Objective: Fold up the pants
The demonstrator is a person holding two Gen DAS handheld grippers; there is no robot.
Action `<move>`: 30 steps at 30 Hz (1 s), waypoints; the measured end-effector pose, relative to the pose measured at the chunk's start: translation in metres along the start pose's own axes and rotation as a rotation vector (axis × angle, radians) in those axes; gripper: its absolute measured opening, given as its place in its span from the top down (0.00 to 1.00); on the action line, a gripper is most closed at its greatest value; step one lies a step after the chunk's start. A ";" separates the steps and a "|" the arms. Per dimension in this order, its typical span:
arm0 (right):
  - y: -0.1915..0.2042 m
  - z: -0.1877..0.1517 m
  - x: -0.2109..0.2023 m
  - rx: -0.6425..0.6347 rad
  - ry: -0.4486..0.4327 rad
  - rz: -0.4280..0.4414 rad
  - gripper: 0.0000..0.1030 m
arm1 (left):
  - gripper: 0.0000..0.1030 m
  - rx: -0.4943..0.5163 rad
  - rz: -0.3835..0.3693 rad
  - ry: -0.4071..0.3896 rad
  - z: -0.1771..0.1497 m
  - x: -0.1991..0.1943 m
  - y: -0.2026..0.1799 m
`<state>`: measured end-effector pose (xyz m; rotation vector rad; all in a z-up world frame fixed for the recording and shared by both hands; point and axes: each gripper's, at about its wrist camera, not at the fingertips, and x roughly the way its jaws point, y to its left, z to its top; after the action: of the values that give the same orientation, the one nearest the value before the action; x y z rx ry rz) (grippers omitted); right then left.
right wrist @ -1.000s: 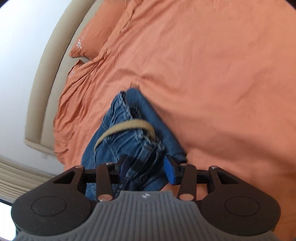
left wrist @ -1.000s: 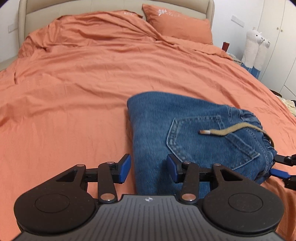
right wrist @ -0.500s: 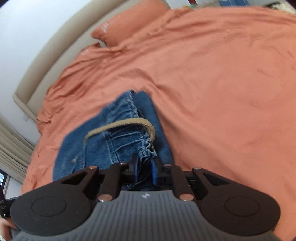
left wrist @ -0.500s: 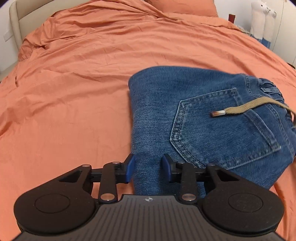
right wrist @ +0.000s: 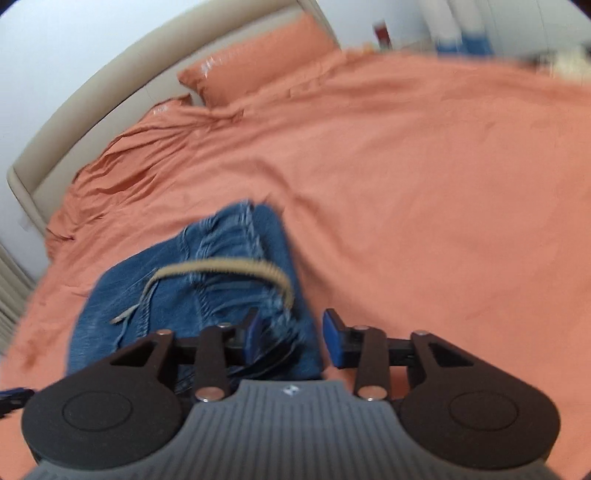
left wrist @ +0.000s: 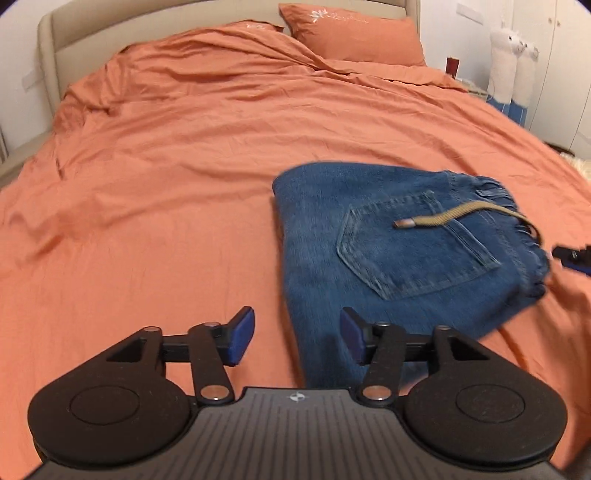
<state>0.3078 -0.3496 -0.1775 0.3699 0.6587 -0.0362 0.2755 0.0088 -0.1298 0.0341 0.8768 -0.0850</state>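
Jeans [left wrist: 399, 251], folded into a compact blue bundle, lay on the orange bedspread [left wrist: 184, 184] toward the right side of the bed as the left wrist camera saw it. A back pocket [left wrist: 413, 247] faced up, and a tan drawstring [left wrist: 443, 218] with a metal tip rested across it, trailing toward the gathered waistband [left wrist: 491, 192] at the bundle's right end.

The left gripper [left wrist: 297, 336] hovered above the near left edge of the bundle. Its jaws were opening and stood wide apart; the fold's edge showed in the gap below them, but neither blue pad touched the denim. At the right border of that view, blue and black parts of the right gripper [left wrist: 574, 254] appeared just beside the waistband.

From the right wrist camera, blurred by motion, the right gripper [right wrist: 291, 339] sat over the waistband end of the jeans [right wrist: 184, 273]. Its jaws were opening too, with denim showing between them; the right pad looked clear of the cloth, and the left pad lay close against the folds, though the blur hid whether it touched. The drawstring [right wrist: 221, 267] looped across the cloth just ahead of the jaws.

An orange pillow [left wrist: 351, 33] leaned by the beige headboard [left wrist: 147, 22], and white plush toys [left wrist: 511, 62] stood beyond the bed's far right corner.
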 end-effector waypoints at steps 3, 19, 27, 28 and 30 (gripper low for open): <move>0.007 0.004 -0.009 -0.020 -0.062 0.085 0.66 | 0.38 -0.017 -0.008 0.031 -0.019 -0.003 -0.005; 0.016 -0.009 0.045 -0.036 0.067 0.066 0.67 | 0.79 -0.058 0.010 0.127 -0.034 0.030 -0.006; 0.010 -0.010 0.049 -0.007 0.102 0.069 0.63 | 0.80 0.030 0.038 0.165 -0.037 0.035 -0.008; 0.010 -0.011 0.050 -0.010 0.105 0.068 0.63 | 0.80 0.029 0.038 0.174 -0.038 0.036 -0.007; 0.010 -0.012 0.051 -0.015 0.110 0.067 0.62 | 0.80 0.024 0.030 0.199 -0.039 0.039 -0.006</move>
<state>0.3428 -0.3321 -0.2138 0.3814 0.7549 0.0528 0.2702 0.0031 -0.1849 0.0799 1.0739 -0.0646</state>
